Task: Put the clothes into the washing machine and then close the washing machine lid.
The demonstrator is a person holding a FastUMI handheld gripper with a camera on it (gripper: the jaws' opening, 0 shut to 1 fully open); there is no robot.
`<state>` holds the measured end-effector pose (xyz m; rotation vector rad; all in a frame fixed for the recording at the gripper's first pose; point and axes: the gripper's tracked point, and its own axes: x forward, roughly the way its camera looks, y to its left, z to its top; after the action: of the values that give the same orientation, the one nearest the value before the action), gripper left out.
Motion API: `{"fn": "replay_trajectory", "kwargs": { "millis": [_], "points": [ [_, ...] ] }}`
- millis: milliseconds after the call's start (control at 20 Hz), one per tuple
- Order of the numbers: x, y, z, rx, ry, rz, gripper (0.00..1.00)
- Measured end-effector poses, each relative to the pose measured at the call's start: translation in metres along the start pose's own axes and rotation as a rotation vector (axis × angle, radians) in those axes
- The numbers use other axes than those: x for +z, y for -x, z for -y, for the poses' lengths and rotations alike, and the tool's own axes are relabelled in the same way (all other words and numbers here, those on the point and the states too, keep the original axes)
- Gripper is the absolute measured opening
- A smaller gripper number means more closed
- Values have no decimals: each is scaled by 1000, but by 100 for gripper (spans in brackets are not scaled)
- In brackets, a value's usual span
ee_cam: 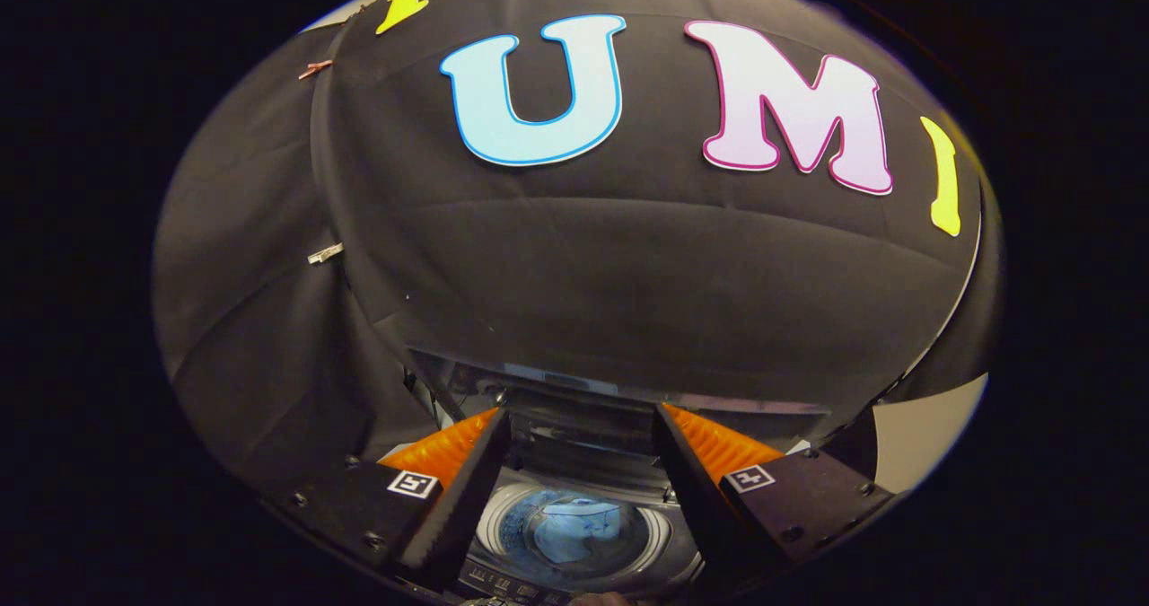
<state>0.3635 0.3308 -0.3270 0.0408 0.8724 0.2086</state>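
My gripper (pixel 582 413) is open, its two fingers spread wide with nothing between them. Below and between the fingers sits the top-loading washing machine (pixel 574 570), seen from above. Its round drum opening (pixel 574 527) holds a bluish piece of clothing (pixel 574 534). The raised lid (pixel 583 426) stands upright at the back of the machine, just beyond my fingertips, against the black cloth wall. The gripper hangs above the machine and touches neither the lid nor the clothes.
The black cloth wall (pixel 628 274) rises right behind the machine. The machine's control panel (pixel 512 584) runs along its near edge. A pale patch of floor or wall (pixel 925 426) shows to the right of the booth cloth.
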Motion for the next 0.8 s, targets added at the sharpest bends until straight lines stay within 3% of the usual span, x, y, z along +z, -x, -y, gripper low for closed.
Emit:
{"fn": "replay_trajectory", "kwargs": {
  "millis": [350, 800],
  "points": [
    [32, -24, 12, -25, -7, 41, 99],
    [18, -51, 27, -44, -24, -9, 100]
  ]
}}
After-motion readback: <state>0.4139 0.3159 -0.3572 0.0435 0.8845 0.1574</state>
